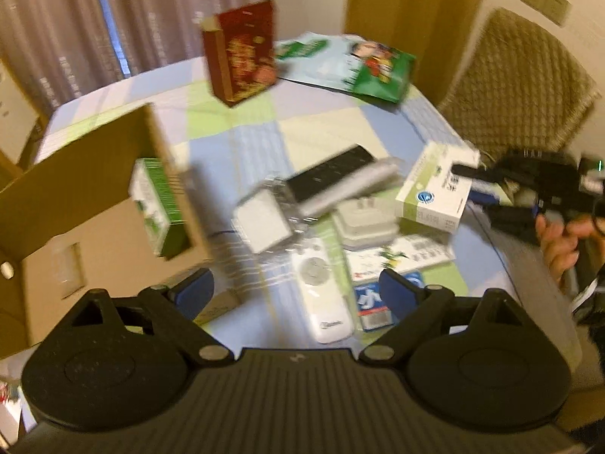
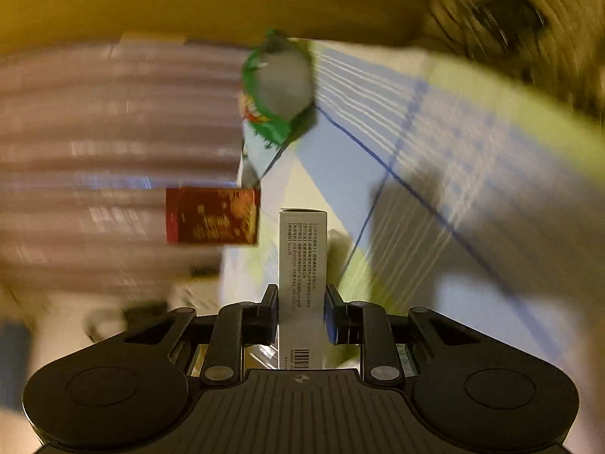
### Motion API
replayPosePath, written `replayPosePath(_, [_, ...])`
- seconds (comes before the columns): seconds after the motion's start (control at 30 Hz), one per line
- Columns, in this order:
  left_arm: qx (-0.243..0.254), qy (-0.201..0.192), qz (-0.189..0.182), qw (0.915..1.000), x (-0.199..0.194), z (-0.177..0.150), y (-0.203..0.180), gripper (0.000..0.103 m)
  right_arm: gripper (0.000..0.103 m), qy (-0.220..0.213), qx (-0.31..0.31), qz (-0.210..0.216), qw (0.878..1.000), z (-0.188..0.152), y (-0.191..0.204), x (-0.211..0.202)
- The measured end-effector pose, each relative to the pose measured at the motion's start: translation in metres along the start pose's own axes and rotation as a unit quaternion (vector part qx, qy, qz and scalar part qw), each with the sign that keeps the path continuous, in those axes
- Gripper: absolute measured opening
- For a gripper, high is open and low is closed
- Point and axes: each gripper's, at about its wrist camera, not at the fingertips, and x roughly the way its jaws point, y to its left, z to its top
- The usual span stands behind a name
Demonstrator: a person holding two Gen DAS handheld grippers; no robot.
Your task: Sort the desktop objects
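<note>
My left gripper (image 1: 298, 291) is open and empty above the table's near side, over a white remote (image 1: 321, 295). Ahead lie a black remote (image 1: 331, 172), a silver remote (image 1: 351, 185), a white plug in clear wrap (image 1: 264, 219) and a white adapter (image 1: 365, 223). My right gripper (image 1: 491, 183) is shut on a white and green box (image 1: 435, 187), held at the table's right edge. In the right wrist view the gripper (image 2: 301, 314) clamps that box (image 2: 302, 261) on its narrow sides, rolled sideways and blurred.
An open cardboard box (image 1: 75, 208) stands at the left with a green box (image 1: 159, 208) inside. A red carton (image 1: 242, 53) stands at the back, and green snack bags (image 1: 378, 68) lie behind it. Leaflets (image 1: 401, 257) and a blue packet (image 1: 370, 302) lie near. A chair (image 1: 514, 83) stands at the right.
</note>
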Motion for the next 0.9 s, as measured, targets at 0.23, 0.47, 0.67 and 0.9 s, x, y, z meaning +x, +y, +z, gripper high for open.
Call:
replayPosePath(0.23, [0.156,0.015,-0.067,0.9854,0.030,-0.012,-0.051,0.091,0.023,0.068,-0.217,-0.181,0.957,-0.010,0.049,-0.031])
replayPosePath(0.47, [0.333,0.038,-0.108,0.9360,0.075,-0.031,-0.089,0.080,0.023,0.102,-0.322,-0.260,0.905,-0.043,0.062,-0.028])
replayPosePath(0.67, [0.359,0.062,-0.103,0.9256,0.108,-0.033,-0.091,0.077,0.023,0.103,-0.350,-0.270,0.891,-0.052,0.071,-0.017])
replayPosePath(0.9, [0.353,0.085,-0.141,0.9209,0.101,-0.043,-0.098,0.069,0.023,0.122,-0.372,-0.284,0.875,-0.063,0.073,0.001])
